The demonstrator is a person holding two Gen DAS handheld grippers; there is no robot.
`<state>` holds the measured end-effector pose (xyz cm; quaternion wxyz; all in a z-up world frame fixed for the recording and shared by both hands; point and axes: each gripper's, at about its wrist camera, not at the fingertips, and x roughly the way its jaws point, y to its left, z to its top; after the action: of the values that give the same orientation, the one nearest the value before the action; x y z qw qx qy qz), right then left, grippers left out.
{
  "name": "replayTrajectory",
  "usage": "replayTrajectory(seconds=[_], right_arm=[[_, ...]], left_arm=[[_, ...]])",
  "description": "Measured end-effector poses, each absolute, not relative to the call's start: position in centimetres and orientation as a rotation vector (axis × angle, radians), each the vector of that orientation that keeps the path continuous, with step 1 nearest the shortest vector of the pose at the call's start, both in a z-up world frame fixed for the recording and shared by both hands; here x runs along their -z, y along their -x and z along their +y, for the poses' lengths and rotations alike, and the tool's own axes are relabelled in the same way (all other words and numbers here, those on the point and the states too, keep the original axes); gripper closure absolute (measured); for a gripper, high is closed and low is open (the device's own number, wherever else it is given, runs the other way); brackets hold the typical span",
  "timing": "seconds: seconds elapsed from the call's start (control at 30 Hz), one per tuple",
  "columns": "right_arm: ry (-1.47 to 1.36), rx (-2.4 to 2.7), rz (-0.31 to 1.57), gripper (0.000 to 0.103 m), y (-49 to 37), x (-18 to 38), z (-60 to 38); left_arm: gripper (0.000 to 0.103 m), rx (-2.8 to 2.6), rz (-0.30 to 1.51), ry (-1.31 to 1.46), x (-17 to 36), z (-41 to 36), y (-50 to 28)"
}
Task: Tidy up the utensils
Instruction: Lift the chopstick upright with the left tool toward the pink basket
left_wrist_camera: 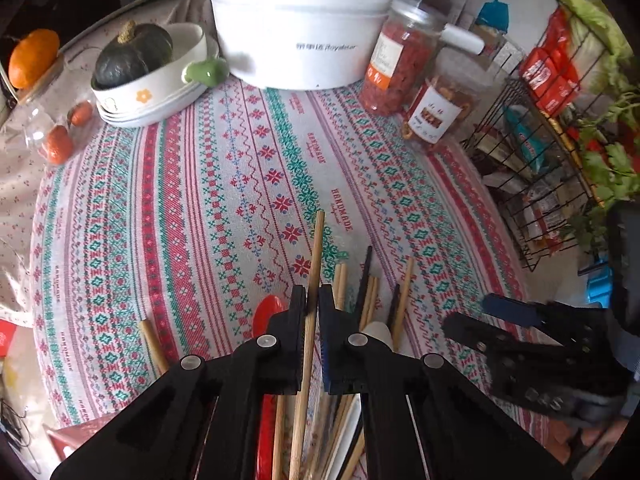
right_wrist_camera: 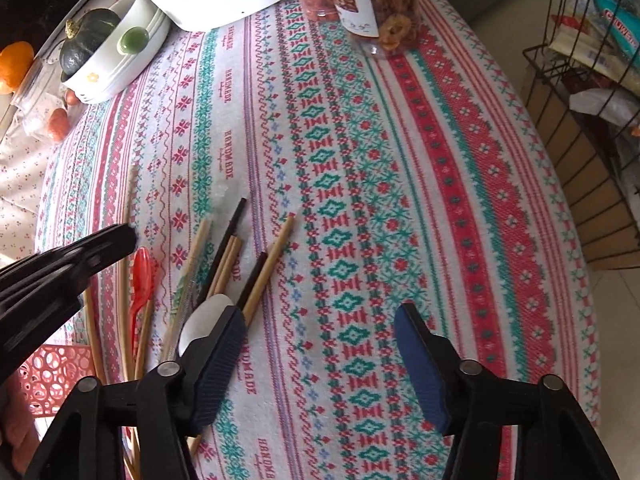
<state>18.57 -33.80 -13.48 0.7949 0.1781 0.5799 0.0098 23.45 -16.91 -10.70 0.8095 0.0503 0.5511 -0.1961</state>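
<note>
My left gripper point(left_wrist_camera: 313, 296) is shut on a bamboo chopstick point(left_wrist_camera: 316, 248) and holds it above a loose pile of utensils on the patterned tablecloth. In the pile lie several bamboo chopsticks point(right_wrist_camera: 268, 264), black chopsticks point(right_wrist_camera: 230, 236), a red plastic spoon point(right_wrist_camera: 141, 280) and a white spoon point(right_wrist_camera: 204, 320). My right gripper point(right_wrist_camera: 320, 344) is open and empty, just right of the pile, with its left finger point(right_wrist_camera: 218, 364) beside the white spoon. The right gripper also shows in the left wrist view point(left_wrist_camera: 480, 320), at the lower right.
A red perforated basket point(right_wrist_camera: 48, 376) sits at the lower left. At the back stand a white pot point(left_wrist_camera: 304, 20), a bowl holding a green squash point(left_wrist_camera: 132, 56) and two snack jars point(left_wrist_camera: 400, 68). A wire rack point(left_wrist_camera: 540, 152) with packets stands off the table's right edge.
</note>
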Motion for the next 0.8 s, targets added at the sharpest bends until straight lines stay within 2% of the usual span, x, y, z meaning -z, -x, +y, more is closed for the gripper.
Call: replayTrajectory(seconds=[0.33,0.43,0.63,0.8], right_arm=[[-0.413,-0.063,1.239,0.060,-19.2,14.1,-32.5],[-0.410,-0.058,1.245,0.070,-19.8,14.6,-32.0],[-0.417,-0.056,1.273,0.081,-20.9,15.8,-30.8],[-0.316,-0.020,1.294,0.087,-21.6,16.2,-28.9]], left_arm=[[0.098,0.518,1.009,-0.014,1.5,-9.9,-14.6],[0.098,0.523,0.976,0.004,0.1,-8.1,-12.5],[0.098,0.535,0.906,0.034,-1.7,-5.2,-8.9],[0.098,0.504,0.882,0.064,-0.5,-2.8,-7.8]])
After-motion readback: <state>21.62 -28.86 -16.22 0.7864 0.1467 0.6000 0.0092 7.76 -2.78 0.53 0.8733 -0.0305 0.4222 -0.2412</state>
